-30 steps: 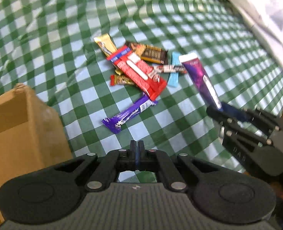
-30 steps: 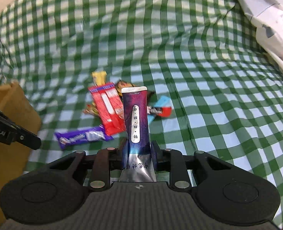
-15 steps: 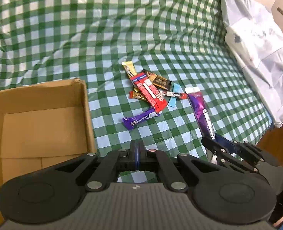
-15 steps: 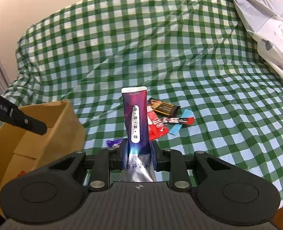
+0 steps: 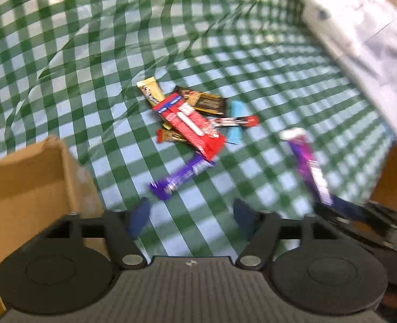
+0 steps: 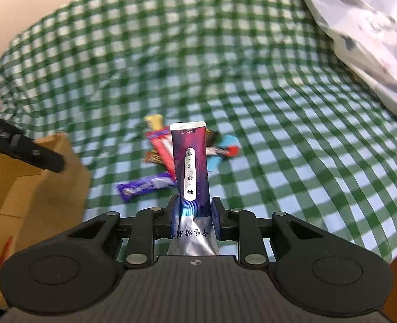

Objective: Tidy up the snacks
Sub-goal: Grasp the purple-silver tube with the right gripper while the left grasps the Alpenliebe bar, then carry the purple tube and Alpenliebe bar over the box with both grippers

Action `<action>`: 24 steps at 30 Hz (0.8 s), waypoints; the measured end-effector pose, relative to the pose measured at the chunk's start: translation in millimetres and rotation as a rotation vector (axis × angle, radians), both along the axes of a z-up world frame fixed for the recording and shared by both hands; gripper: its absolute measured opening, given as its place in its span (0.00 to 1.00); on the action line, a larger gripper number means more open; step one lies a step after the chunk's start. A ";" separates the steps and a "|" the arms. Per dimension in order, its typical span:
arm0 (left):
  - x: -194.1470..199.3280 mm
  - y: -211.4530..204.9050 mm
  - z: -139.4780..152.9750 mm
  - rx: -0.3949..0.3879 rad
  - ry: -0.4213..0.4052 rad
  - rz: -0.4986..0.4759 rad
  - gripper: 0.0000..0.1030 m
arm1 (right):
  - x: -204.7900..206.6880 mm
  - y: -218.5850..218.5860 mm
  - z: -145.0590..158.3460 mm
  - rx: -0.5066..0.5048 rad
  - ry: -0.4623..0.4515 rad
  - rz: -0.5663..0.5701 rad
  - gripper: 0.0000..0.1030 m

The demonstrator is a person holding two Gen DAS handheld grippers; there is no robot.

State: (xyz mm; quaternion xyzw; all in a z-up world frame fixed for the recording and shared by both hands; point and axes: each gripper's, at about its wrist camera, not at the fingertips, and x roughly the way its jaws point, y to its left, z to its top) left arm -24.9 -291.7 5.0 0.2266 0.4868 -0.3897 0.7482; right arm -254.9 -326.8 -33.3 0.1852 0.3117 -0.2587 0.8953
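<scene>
I see open checked cloth (image 5: 203, 228) between my left gripper (image 5: 190, 215) and the snack pile (image 5: 193, 123); a cardboard box (image 5: 31, 188) blocks the left.

Bed (image 5: 90, 40) covered with green-white checked sheet. Snack pile (image 5: 193, 121) lies mid-bed; purple bar (image 5: 179, 179) just beside it, nearer the cameras. Cardboard box (image 5: 34, 177) sits at left, white bedding (image 6: 365, 32) at right.
</scene>
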 end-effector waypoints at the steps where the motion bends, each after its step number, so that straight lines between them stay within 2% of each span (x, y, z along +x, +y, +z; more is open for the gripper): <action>1: 4.0 -14.4 -14.6 0.031 -0.001 -0.017 0.76 | 0.4 -7.4 -6.2 0.007 0.009 -0.009 0.25; 6: 30.5 -72.9 -94.9 0.178 0.059 -0.018 0.77 | 5.4 -36.8 -38.5 0.054 0.045 -0.046 0.25; 9: 44.9 -89.6 -131.8 0.243 0.062 0.015 0.76 | 9.4 -50.7 -56.7 0.081 0.064 -0.055 0.25; 10: 46.6 -90.6 -138.0 0.244 0.049 0.036 0.72 | 10.9 -55.0 -62.6 0.090 0.069 -0.058 0.25; 11: 47.1 -90.3 -140.7 0.230 0.049 0.044 0.57 | 12.2 -58.4 -67.5 0.097 0.074 -0.060 0.25; 12: 45.2 -88.8 -136.9 0.202 0.053 0.040 0.29 | 13.6 -61.8 -71.2 0.103 0.078 -0.062 0.25; 14: 38.8 -85.4 -127.8 0.172 0.074 0.023 0.15 | 15.6 -65.9 -77.2 0.115 0.080 -0.071 0.25; 18: 14.9 -65.9 -92.9 0.079 0.055 0.023 0.15 | 16.7 -65.2 -75.5 0.109 0.055 -0.079 0.25; 21: -8.9 -46.4 -53.5 0.001 0.045 0.034 0.15 | 12.3 -57.7 -62.2 0.099 0.026 -0.081 0.25; 24: -26.5 -9.1 -10.1 -0.075 0.027 0.061 0.15 | 4.2 -46.2 -43.4 0.080 -0.008 -0.071 0.25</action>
